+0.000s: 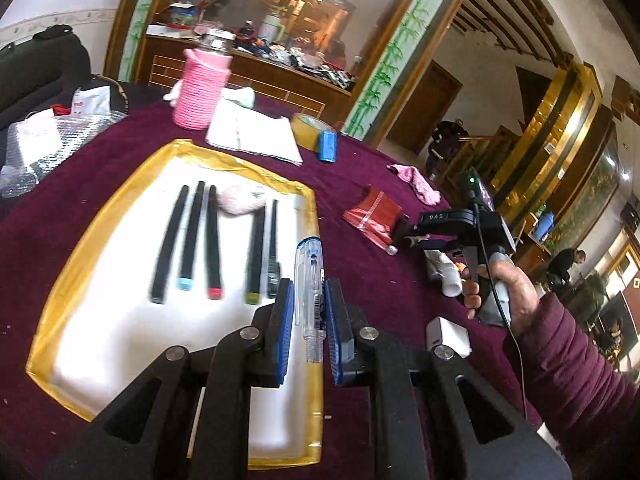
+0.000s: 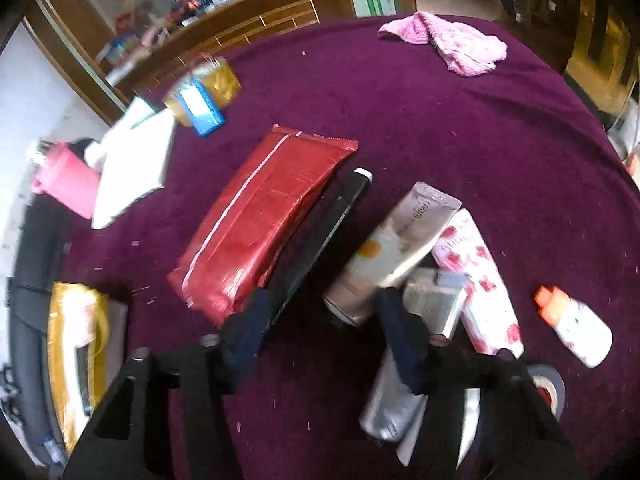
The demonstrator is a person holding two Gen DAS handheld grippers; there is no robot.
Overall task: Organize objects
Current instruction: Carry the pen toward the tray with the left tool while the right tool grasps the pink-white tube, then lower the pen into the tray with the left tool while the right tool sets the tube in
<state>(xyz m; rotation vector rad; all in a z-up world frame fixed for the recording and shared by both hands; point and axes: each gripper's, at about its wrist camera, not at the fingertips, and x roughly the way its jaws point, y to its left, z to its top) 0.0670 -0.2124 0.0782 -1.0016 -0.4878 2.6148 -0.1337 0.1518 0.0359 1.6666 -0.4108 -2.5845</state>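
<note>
the tidying is partly done. on the white tray point(image 1: 60, 364) with the gold rim, at the near left of the purple tabletop point(image 1: 360, 168), five dark pens point(image 1: 192, 240) already lie side by side in a neat row, coloured caps toward the near edge, with a pale pink fluffy thing just beyond them.

the left hand-held gripper point(image 1: 308, 312) is nearly closed on a clear pen point(image 1: 310, 280), its blue pads pressing the barrel from both sides. the pen hangs over the tray's right rim, just right of the row, so it looks about to join the others.

the right hand-held gripper point(image 2: 320, 320) points steeply down at the clutter on the right side of the tabletop. its jaws stand partly apart, and the picture is blurred, so i cannot tell whether the pads are touching anything; a black stick point(image 2: 320, 240) and a silver tube point(image 2: 392, 244) lie between and just past them.

much is left, i judge: the red pouch point(image 2: 260, 224), the rose-printed tube point(image 2: 484, 280), a small white bottle point(image 2: 576, 332) with an orange cap and another grey tube point(image 2: 392, 408) lie loosely piled there. farther off, a pink cloth point(image 2: 448, 42), tape roll point(image 1: 308, 128), blue box point(image 1: 328, 146), papers point(image 1: 256, 132) and a pink-sleeved bottle point(image 1: 202, 88) sit scattered.
</note>
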